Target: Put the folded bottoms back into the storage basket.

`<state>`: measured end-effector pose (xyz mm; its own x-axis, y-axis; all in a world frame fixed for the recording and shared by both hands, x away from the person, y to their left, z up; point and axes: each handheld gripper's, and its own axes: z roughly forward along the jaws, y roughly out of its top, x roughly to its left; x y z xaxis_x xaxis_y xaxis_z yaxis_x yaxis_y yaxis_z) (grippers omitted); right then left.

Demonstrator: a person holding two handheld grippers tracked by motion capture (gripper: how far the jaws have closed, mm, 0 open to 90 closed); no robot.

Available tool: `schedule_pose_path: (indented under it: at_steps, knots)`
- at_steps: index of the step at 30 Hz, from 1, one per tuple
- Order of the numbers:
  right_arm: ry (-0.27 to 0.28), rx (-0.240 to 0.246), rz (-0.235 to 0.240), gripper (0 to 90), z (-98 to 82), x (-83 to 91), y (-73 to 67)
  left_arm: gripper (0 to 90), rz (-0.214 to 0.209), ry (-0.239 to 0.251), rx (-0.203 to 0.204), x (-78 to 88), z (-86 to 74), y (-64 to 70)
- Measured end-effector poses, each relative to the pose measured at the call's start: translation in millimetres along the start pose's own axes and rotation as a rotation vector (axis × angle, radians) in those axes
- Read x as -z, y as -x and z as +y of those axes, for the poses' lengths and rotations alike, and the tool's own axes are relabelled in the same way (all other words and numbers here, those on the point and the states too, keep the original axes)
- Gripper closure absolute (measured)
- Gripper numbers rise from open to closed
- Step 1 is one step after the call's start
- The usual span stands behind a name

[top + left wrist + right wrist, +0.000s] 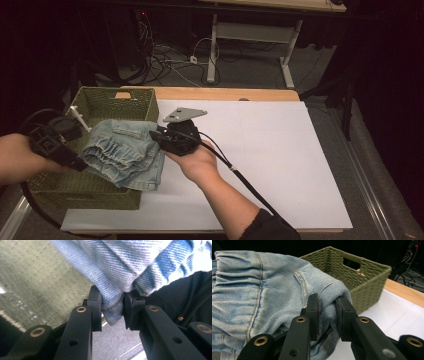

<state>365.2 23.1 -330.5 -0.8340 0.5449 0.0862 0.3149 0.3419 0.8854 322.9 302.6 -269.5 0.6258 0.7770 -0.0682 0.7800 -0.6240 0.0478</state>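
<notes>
Folded light-blue jeans [125, 152] hang over the right rim of a green woven basket [125, 102] at the table's left. My left gripper [80, 164] is shut on the jeans' left edge above the basket; in the left gripper view its pads pinch a denim fold [113, 306]. Shut on the jeans' right side, my right gripper [154, 135] squeezes bunched denim [328, 312] between its pads in the right gripper view, with the basket [362, 280] just behind.
A white sheet [260, 160] covers the wooden table [225, 93] to the right of the basket. Cables trail from both grippers. A white desk frame [250, 37] and loose wires lie on the floor beyond the table.
</notes>
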Motion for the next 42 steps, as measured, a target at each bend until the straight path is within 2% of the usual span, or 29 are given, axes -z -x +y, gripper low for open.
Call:
schedule_pose_path:
  at_steps: [4,10,17,21,26,30,36,38,42]
  knots:
    - [-0.003,0.008,0.006,75.7,5.1,-15.3,-9.1,69.5,0.003,0.012,0.020,-3.1,-14.1,-14.4]
    - [-0.021,0.027,0.028,75.7,10.1,-40.1,-23.8,69.4,0.011,0.009,0.066,-7.6,-35.5,-27.5]
    - [-0.005,0.034,0.046,75.6,17.4,-51.5,-33.7,69.4,0.029,0.021,0.102,-4.2,-48.2,-32.5]
    - [-0.008,0.025,0.053,75.6,17.5,-57.1,-30.9,69.3,0.033,0.028,0.118,-4.0,-49.1,-35.5]
    - [-0.009,0.016,0.052,75.5,19.5,-66.6,-27.9,69.2,0.066,0.031,0.124,-3.1,-48.8,-38.5]
    - [-0.001,0.009,0.061,75.5,19.9,-74.7,-26.2,69.1,0.065,0.033,0.130,-5.9,-51.8,-41.7]
    - [-0.023,0.017,0.060,75.5,16.2,-87.5,-25.3,69.0,0.065,0.036,0.137,-16.0,-52.1,-48.9]
    - [-0.027,0.020,0.056,75.4,16.2,-90.7,-23.3,69.1,0.073,0.041,0.127,-18.0,-50.7,-50.7]
    - [-0.039,0.000,0.055,75.4,17.4,-96.1,-17.3,69.1,0.082,0.046,0.138,-18.5,-46.6,-52.4]
